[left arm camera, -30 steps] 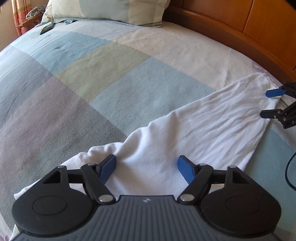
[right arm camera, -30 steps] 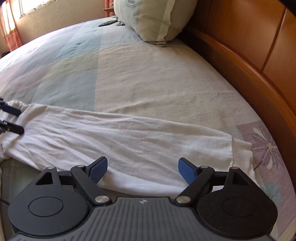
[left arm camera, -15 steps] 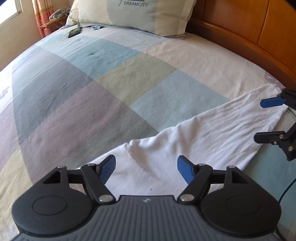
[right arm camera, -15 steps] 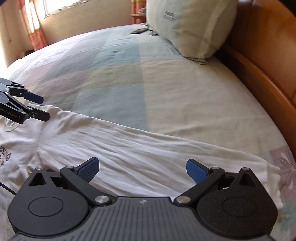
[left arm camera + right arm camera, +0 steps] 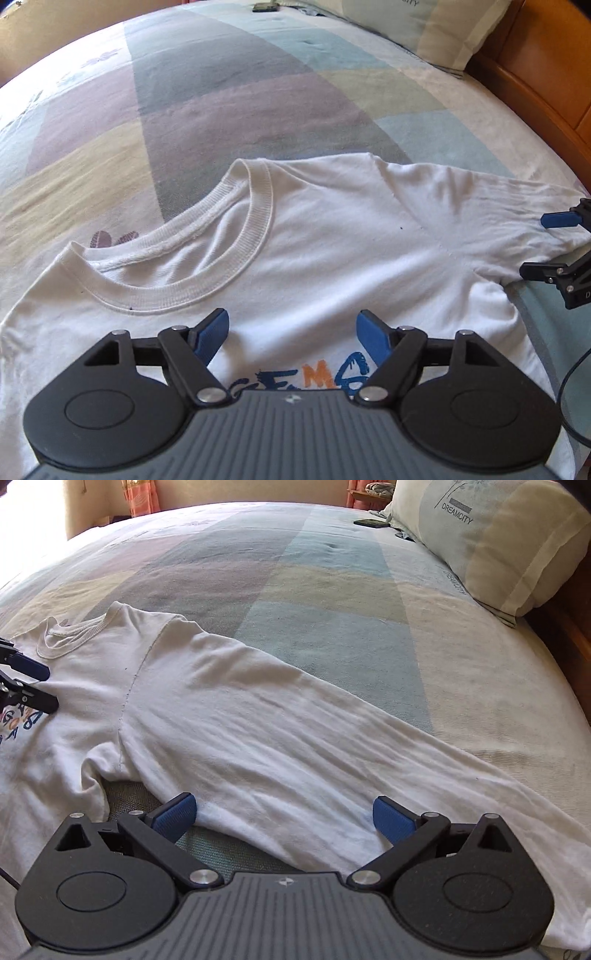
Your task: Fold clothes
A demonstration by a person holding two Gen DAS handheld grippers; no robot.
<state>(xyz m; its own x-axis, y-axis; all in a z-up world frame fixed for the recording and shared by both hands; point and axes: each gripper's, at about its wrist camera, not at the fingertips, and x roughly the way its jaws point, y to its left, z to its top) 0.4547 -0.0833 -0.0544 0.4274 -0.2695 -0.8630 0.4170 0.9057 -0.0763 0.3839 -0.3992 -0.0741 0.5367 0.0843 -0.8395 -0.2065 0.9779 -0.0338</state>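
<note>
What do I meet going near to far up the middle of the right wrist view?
Right gripper → long white sleeve → checked bedspread → dark phone-like thing by the pillow.

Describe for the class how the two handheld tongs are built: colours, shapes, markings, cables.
Both the left tongs and the right tongs look alike: black linkage arms with silver pivot pins, two round black discs, a ribbed grey body bearing a small emblem, and blue textured pads. A thin black cable trails by the right tongs.
</note>
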